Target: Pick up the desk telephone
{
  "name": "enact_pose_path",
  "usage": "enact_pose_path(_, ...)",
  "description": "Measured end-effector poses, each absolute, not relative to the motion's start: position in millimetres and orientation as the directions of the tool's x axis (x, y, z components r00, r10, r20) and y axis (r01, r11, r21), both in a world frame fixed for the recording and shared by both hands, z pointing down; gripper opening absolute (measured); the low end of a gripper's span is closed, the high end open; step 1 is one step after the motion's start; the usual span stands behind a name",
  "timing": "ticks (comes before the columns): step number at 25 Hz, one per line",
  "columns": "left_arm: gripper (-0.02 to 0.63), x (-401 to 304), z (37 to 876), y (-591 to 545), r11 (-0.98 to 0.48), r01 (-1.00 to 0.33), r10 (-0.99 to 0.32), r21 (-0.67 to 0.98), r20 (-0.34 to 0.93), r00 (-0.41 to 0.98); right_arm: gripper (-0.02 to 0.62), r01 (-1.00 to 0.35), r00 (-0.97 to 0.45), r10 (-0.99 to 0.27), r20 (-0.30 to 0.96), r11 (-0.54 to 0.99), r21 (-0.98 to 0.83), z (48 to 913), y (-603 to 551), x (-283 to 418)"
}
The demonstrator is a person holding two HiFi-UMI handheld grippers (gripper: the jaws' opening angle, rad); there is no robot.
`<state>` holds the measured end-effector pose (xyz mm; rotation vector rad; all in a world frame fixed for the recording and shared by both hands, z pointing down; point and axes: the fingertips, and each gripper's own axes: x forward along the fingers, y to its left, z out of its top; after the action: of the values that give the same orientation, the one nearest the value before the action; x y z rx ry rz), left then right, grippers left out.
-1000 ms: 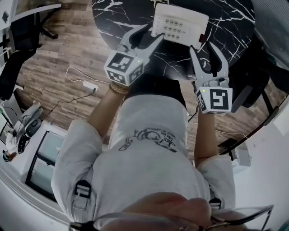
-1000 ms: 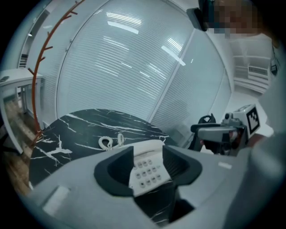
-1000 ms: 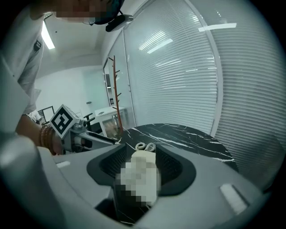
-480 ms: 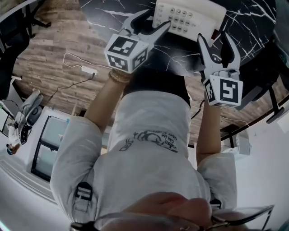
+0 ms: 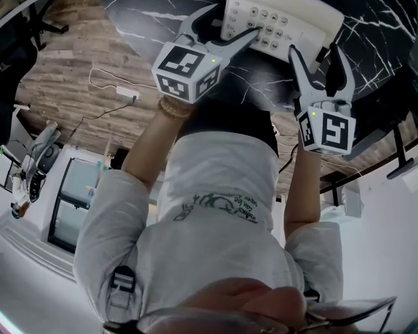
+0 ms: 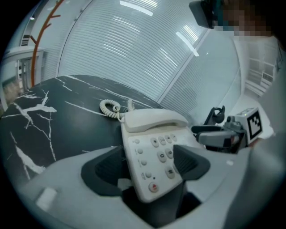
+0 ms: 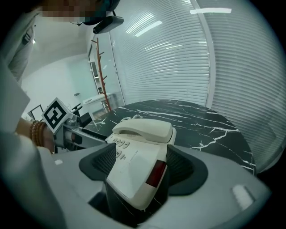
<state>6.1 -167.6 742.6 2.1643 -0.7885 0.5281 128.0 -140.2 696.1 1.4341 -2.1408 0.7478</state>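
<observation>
Now the left tool (image 5: 233,20), jaws opening, is straddling the near-left corner of the cream plastic desk telephone (image 5: 282,25), which is resting on the black, white-veined marble surface (image 5: 157,14). The right tool (image 5: 315,52), also opening, is bracketing its right corner. The telephone is looking rigid, light and smooth-shelled, probably calling for level grips on both side edges, lest the loose handset (image 6: 154,120) slide.

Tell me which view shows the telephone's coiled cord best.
The left gripper view: the coiled cord lies in the open on the dark table, behind the telephone. The right gripper view catches only a sliver past the handset; the head view shows none.
</observation>
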Motion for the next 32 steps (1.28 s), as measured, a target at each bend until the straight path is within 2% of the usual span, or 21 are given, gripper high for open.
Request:
enact_pose_path(3, 0.362, 8, 746, -171, -0.522, -0.687, -0.372, 0.505, 0.590, 0.716, 0.360, -0.934, -0.348, -0.695, 0.629, 0.312, -0.172, 696, -141, 128)
enact_pose_path(7, 0.362, 13, 748, -171, -0.528, -0.689, -0.369, 0.496, 0.596, 0.713, 0.400, -0.937, -0.344, -0.697, 0.629, 0.294, -0.187, 701, -142, 130)
enact_pose_path(10, 0.362, 14, 749, -171, -0.526, -0.696, -0.374, 0.489, 0.602, 0.705, 0.403, -0.936, -0.350, -0.685, 0.639, 0.285, -0.207, 711, -142, 133)
enact_pose_path(24, 0.364, 16, 751, -171, -0.537, -0.713, -0.397, 0.451, 0.610, 0.686, 0.388, -0.925, -0.379, -0.673, 0.635, 0.288, -0.248, 730, -140, 131)
enact_pose_path(32, 0.357, 15, 749, -172, -0.488, -0.725, -0.416, 0.486, 0.601, 0.683, 0.369, -0.934, -0.357, -0.684, 0.636, 0.265, -0.240, 724, -142, 129)
